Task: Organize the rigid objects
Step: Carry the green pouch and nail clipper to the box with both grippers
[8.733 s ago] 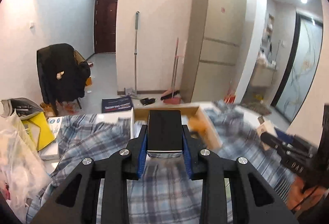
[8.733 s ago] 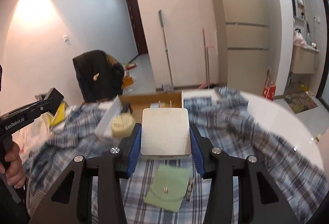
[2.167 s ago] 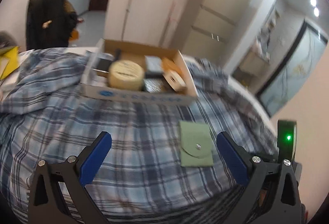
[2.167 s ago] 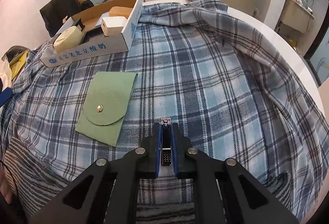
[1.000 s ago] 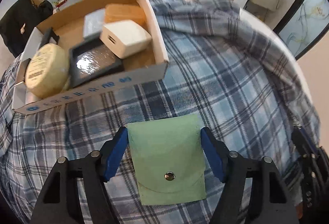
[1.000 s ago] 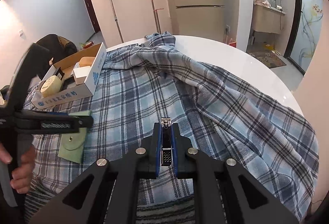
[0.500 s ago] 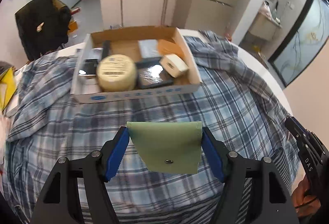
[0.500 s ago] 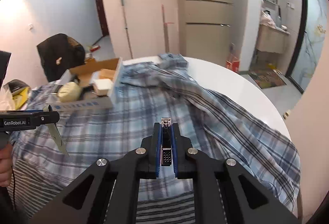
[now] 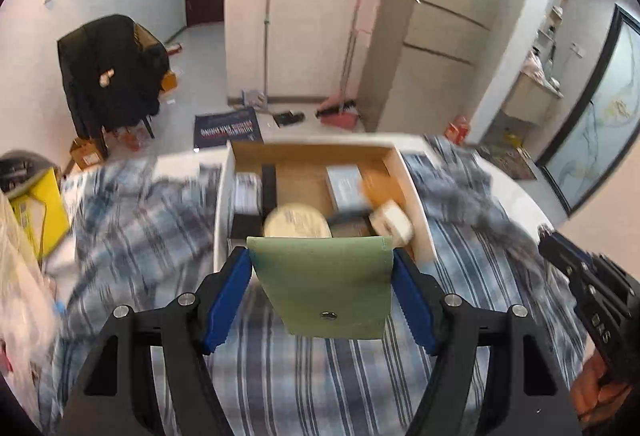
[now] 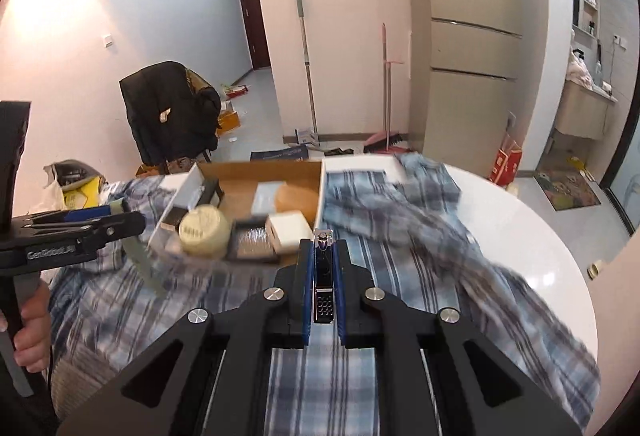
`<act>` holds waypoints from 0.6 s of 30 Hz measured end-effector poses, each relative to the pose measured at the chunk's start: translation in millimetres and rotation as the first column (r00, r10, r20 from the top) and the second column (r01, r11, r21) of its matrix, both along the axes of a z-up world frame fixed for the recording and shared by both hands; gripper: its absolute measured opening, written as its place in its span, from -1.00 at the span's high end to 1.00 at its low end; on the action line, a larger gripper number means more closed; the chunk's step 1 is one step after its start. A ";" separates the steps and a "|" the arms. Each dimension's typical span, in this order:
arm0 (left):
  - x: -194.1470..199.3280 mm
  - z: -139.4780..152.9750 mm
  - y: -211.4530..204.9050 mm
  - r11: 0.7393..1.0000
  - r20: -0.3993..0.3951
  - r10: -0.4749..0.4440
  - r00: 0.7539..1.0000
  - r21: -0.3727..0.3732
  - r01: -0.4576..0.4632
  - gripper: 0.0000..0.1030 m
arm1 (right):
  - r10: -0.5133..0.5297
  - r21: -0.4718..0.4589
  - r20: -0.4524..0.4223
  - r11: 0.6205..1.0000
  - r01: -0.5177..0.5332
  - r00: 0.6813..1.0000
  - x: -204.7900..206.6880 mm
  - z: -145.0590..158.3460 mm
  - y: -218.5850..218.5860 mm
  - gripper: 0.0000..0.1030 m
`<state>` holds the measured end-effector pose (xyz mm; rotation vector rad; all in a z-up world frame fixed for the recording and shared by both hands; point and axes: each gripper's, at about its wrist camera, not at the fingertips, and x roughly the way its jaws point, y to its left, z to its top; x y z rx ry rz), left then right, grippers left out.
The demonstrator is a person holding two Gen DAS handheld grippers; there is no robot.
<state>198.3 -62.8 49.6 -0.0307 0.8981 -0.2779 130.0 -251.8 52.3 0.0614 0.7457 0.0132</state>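
My left gripper [image 9: 322, 272] is shut on a green snap pouch [image 9: 324, 288] and holds it in the air just in front of the open cardboard box [image 9: 416, 204]. The box holds a round cream tin [image 9: 298, 224], a white block [image 9: 394, 222], a grey box and dark items. My right gripper [image 10: 323, 256] is shut on a metal nail clipper [image 10: 323, 276], held above the plaid cloth near the box's front right corner [image 10: 320, 188]. The left gripper with the pouch [image 10: 138, 256] also shows at the left of the right wrist view.
A plaid cloth [image 10: 400, 236] covers the round white table [image 10: 540, 236]. Bags and a yellow box [image 9: 36, 212] lie at the table's left. Beyond stand a chair with a black coat [image 10: 172, 108], a mop, a broom and a fridge [image 10: 472, 48].
Both grippers have moved towards the box. The left one has carried the green pouch up to the box's front edge. The right one, still holding the clipper, is now close to the box.
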 end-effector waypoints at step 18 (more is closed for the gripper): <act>109.3 -68.9 -72.9 0.996 -0.110 -0.091 0.990 0.002 0.092 -0.42 | -0.023 0.100 -0.030 0.995 0.026 0.999 82.2 -44.3 -17.1 0.84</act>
